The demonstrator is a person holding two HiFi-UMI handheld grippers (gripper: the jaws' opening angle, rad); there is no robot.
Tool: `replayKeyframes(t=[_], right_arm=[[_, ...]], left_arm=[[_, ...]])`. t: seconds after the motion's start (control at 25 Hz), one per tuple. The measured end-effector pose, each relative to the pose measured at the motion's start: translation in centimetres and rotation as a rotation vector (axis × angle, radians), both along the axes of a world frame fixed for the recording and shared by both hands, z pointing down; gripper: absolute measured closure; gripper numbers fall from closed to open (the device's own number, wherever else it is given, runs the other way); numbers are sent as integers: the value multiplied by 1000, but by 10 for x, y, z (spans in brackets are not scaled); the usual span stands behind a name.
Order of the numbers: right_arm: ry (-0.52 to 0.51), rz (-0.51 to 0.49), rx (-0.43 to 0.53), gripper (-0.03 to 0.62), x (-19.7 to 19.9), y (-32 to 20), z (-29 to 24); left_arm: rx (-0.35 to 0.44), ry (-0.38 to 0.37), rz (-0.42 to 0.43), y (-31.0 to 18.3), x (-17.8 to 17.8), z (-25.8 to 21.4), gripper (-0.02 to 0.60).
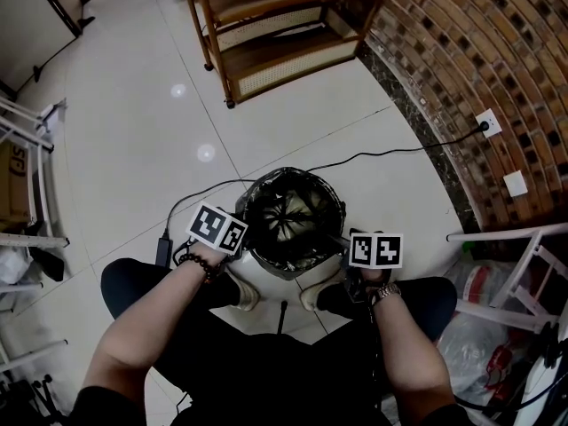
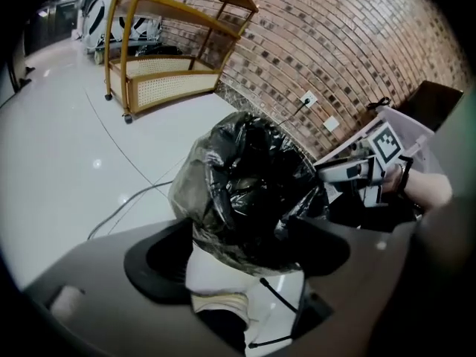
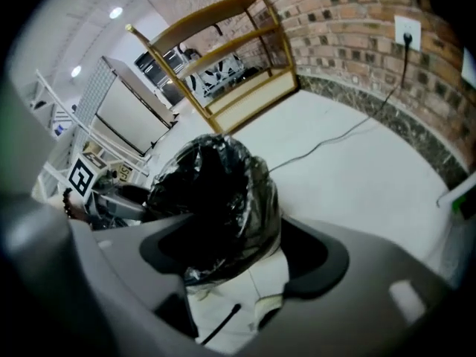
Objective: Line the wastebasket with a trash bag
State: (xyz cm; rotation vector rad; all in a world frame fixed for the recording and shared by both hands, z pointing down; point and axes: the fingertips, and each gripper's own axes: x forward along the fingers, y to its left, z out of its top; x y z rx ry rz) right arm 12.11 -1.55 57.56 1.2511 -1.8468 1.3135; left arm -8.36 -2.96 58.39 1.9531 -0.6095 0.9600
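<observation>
**Head view with both gripper views.** Nearest, the person's shoes (image 1: 244, 295) stood just beside the basket (image 1: 277, 267), which sat at 12 o'clock from the seated person. The bag (image 2: 245, 177) was already inside it. Its mouth was turned out over the rim and its skirt hung crumpled down the outside.

The left tongs (image 2: 238, 257) were at the basket's 8 o'clock and the right tongs (image 3: 242, 253) at its 4 o'clock. Both were spread wide and gripped nothing. The skirt showed in each gap, but contact could not be made out.

Beyond, a cable (image 1: 382, 155) ran toward 2 o'clock to a socket (image 1: 486, 122) on the wall (image 1: 479, 51). A shelf (image 1: 275, 34) stood far off at 12 o'clock.

**Likely hazards:**
- An uneven pull by one pair of tongs could drag the hem off the rim and drop the bag inside.
- A hard pinch on the thin film could tear it.
- A sideways tug could tip the light basket.
- The cable, lying close by, could snag.
</observation>
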Motion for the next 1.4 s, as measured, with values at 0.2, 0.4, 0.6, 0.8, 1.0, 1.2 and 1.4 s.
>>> replayKeyframes(t=[0.2,0.4,0.6,0.8,1.0,1.2,1.4], right_arm=[[164,-95,240,258,10,-36,-69],[155,-204,324,258,-28,-49,-101],[140,-322,323,297,-72,-48,-94],[118,-401,273,414,-105,-43,-69],[167,-447,240,592,-119,-48,-38],[212,-500,201,592,-127,-59,1],[233,-545,182,592,-136,-70,39]], left_arm=[[151,-14,26,-23,-11,-43,186],[245,-49,99,-32,-12,-70,186],[346,-95,178,-42,-10,-87,187],[470,-39,337,-43,21,-109,295],[587,-13,475,-53,46,-126,453],[652,-22,540,-70,59,-126,579],[645,-25,596,-71,69,-114,579]])
